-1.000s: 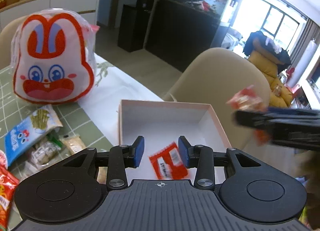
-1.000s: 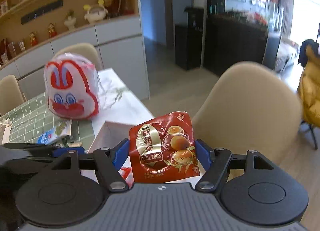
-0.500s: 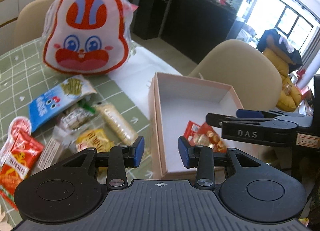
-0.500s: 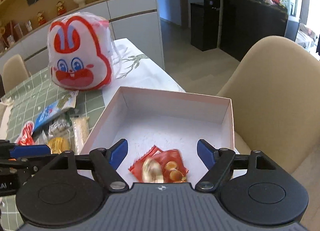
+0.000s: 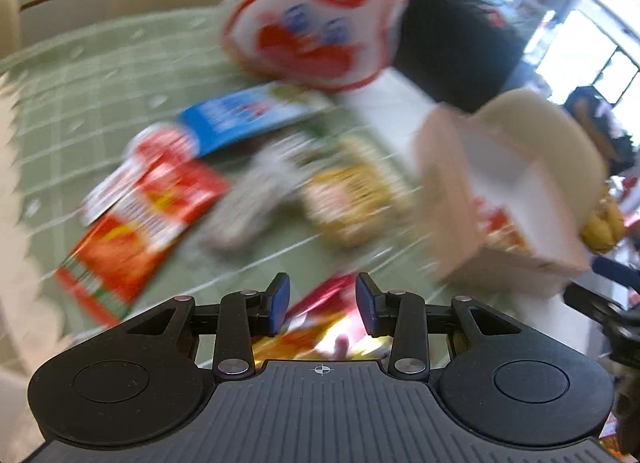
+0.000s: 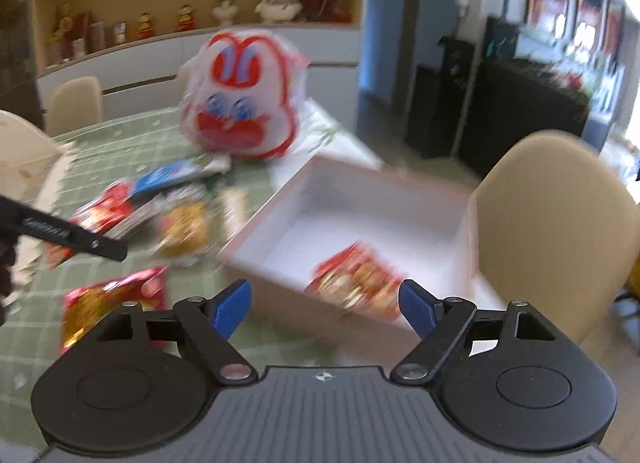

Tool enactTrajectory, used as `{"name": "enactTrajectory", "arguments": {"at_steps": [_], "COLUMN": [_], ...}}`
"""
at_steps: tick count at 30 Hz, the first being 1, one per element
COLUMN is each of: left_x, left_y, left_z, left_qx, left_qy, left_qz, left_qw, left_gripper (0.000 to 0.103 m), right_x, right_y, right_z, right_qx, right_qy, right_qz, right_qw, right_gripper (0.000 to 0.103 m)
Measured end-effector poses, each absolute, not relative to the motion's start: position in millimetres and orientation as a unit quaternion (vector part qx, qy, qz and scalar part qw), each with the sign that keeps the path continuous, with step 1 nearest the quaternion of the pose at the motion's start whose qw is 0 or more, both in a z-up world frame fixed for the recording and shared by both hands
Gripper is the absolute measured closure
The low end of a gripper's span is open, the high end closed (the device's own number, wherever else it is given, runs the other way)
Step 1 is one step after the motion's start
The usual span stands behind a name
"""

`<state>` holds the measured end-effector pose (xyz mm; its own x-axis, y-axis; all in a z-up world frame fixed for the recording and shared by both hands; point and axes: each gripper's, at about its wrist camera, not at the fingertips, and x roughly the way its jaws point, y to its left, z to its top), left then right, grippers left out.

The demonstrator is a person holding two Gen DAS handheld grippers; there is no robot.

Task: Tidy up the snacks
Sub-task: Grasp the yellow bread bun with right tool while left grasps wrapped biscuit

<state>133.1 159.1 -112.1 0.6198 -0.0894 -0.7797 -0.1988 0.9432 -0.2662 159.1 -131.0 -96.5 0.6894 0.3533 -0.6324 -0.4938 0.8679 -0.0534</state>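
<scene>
Red snack packets (image 6: 356, 283) lie in the open pink box (image 6: 280, 203); others (image 5: 160, 207) scattered beside it.

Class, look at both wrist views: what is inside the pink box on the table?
Inside the pink box lies a red snack packet near its front wall; the rest of the white floor shows bare. Blur hides the print, and the front wall covers the nearest strip of floor.

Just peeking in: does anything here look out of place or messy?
Mostly the snack packets lying loose on the green tablecloth beside the pink box, which holds only a red packet. Nothing looks spilled or damaged.
</scene>
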Motion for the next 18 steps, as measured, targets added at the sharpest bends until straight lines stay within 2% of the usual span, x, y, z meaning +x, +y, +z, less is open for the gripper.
{"name": "enactTrajectory", "arguments": {"at_steps": [9,13,18], "left_x": [106.1,112.9,164.3], "left_y": [153.8,156.4,163.1], "left_z": [-127.5,-112.3,-100.6], "left_qx": [-0.156,-0.148,-0.060], "left_qy": [0.457,0.417,0.374], "left_qz": [-0.015,0.021,0.038], "left_qw": [0.876,0.897,0.925], "left_gripper": [0.062,0.062,0.061], "right_x": [142.8,153.8,169.4], "right_y": [-119.0,-95.1,-44.9], "right_z": [-115.1,-100.6,-87.7], "right_qx": [-0.091,-0.100,-0.143], "right_qy": [0.365,0.352,0.327], "right_qz": [0.269,0.301,0.342], "right_qw": [0.887,0.880,0.869], "right_gripper": [0.021,0.021,0.021]}}
